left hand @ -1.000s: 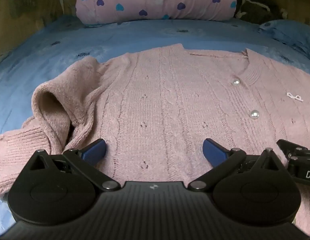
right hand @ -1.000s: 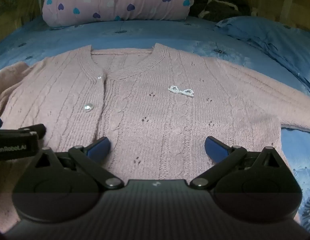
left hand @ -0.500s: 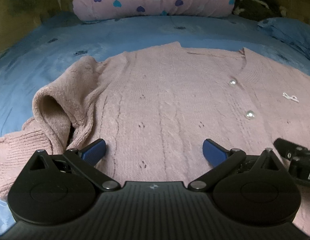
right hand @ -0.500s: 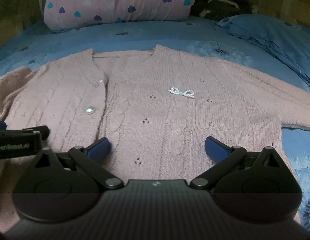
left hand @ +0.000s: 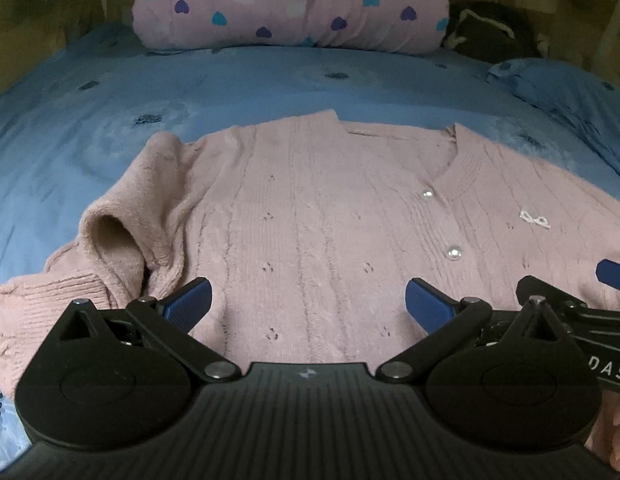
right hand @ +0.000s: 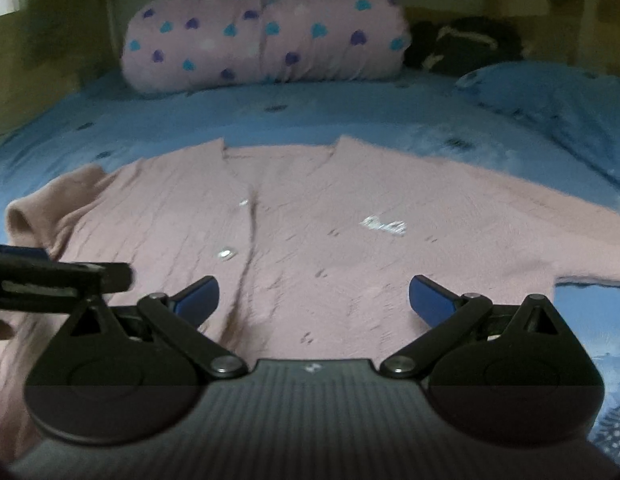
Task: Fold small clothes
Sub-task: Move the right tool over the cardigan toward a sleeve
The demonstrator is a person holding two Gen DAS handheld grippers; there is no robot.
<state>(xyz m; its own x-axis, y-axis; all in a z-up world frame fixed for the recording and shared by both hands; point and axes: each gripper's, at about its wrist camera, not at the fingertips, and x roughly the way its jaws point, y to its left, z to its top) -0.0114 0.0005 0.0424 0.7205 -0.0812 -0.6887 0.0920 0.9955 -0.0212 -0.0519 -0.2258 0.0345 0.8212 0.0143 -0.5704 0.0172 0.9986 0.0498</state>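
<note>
**Cardigan laid flat, first fold not yet started**

The pink cardigan point(left hand: 310, 216) lies front-up across the middle of the bed point(left hand: 237, 80), collar toward the far edge, one sleeve point(left hand: 125, 220) bunched at the left side. The left claw point(left hand: 307, 304) and right claw point(right hand: 314, 300) both hover over its near hem, jaws apart, holding nothing. Judging by this, the next move calls for straightening that sleeve before folding it inward.

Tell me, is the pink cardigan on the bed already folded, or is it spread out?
Mostly spread out. The pink cardigan lies flat, front up, buttons fastened, on the blue bed. Only its bunched sleeve is crumpled.
</note>
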